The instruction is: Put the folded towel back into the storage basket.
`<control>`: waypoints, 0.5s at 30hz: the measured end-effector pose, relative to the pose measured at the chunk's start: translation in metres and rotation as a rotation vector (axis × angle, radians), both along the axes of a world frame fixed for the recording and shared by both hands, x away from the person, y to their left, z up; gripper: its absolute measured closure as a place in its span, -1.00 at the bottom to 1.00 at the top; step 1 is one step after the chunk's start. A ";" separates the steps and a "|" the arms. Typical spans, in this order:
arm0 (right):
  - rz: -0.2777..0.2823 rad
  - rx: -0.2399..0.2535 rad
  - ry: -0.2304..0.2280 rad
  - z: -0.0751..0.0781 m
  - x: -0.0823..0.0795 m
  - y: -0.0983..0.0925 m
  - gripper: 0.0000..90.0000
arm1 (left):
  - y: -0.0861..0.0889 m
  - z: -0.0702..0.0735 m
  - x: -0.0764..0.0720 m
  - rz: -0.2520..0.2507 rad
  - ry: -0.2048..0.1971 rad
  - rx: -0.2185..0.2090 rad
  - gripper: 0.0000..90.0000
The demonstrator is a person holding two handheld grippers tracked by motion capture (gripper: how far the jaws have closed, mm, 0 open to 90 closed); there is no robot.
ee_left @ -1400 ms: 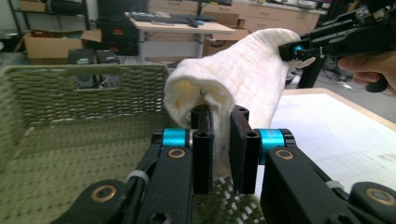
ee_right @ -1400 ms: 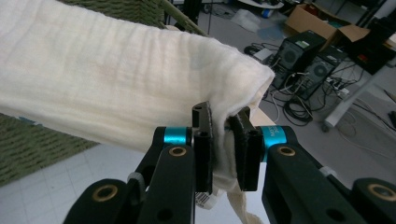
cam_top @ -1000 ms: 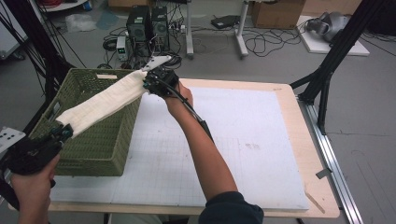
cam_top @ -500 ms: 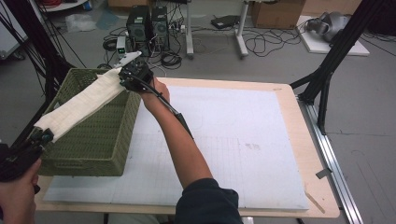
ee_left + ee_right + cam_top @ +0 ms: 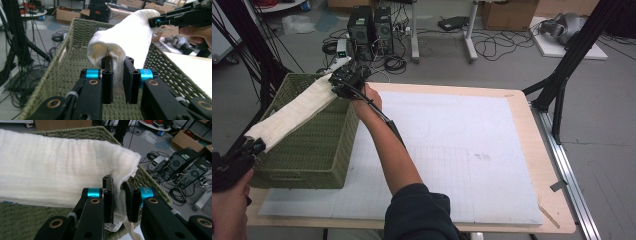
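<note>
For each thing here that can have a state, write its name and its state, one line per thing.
White cloth: folded long, stretched between both grippers above the basket.
Green basket: upright on the table, open-topped.
Left gripper: jaws just eased, cloth end between them.
Right gripper: shut on the far end.

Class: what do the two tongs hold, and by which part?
A folded white towel, stretched over the green basket: left tongs and right tongs each clamp one end.

The basket (image 5: pixel 312 145) sits under my towel (image 5: pixel 294 110), its woven walls rising on all 4 sides; the inside is bare, so I could go straight down. Right of it the white mat (image 5: pixel 452 150) lies open. My right forearm (image 5: pixel 387 145) crosses the basket's near-right corner.
</note>
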State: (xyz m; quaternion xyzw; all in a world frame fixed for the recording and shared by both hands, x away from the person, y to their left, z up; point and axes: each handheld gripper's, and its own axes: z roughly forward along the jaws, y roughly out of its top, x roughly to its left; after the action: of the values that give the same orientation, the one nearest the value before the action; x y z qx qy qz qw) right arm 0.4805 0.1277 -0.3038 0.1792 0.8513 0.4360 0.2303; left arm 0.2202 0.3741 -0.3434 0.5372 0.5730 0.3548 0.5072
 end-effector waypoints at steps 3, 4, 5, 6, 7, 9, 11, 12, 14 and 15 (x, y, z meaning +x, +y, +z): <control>-0.048 -0.047 0.015 -0.009 0.006 0.008 0.18 | 0.000 -0.001 0.003 0.046 0.012 0.030 0.00; -0.069 -0.047 0.011 -0.012 0.007 0.009 0.09 | 0.000 0.001 0.001 0.069 -0.005 0.044 -0.10; -0.080 -0.030 0.015 -0.013 0.007 0.008 0.06 | 0.001 0.004 -0.001 0.086 -0.027 0.053 -0.14; -0.081 -0.011 0.018 -0.013 0.007 0.007 0.03 | 0.002 0.008 -0.004 0.089 -0.045 0.046 -0.19; -0.081 -0.006 0.014 -0.013 0.007 0.006 0.02 | 0.003 0.011 -0.006 0.086 -0.060 0.038 -0.19; -0.075 -0.004 0.012 -0.012 0.006 0.004 0.01 | 0.003 0.017 -0.010 0.084 -0.084 0.033 -0.18; -0.077 0.010 0.007 -0.009 0.004 -0.001 -0.01 | 0.003 0.020 -0.012 0.068 -0.096 0.019 -0.17; -0.076 0.022 0.004 -0.008 0.003 -0.004 -0.01 | 0.002 0.020 -0.012 0.063 -0.098 0.014 -0.16; -0.075 0.038 0.010 -0.005 0.000 -0.012 -0.03 | 0.001 0.019 -0.011 0.048 -0.088 0.011 -0.16; -0.074 0.045 0.010 -0.004 0.000 -0.016 -0.04 | 0.000 0.018 -0.010 0.039 -0.082 0.008 -0.16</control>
State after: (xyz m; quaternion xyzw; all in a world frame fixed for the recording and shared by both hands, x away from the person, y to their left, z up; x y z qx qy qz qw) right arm 0.4802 0.1113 -0.3075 0.2177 0.8352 0.4455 0.2380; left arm 0.2103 0.3746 -0.3256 0.5128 0.5608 0.3885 0.5211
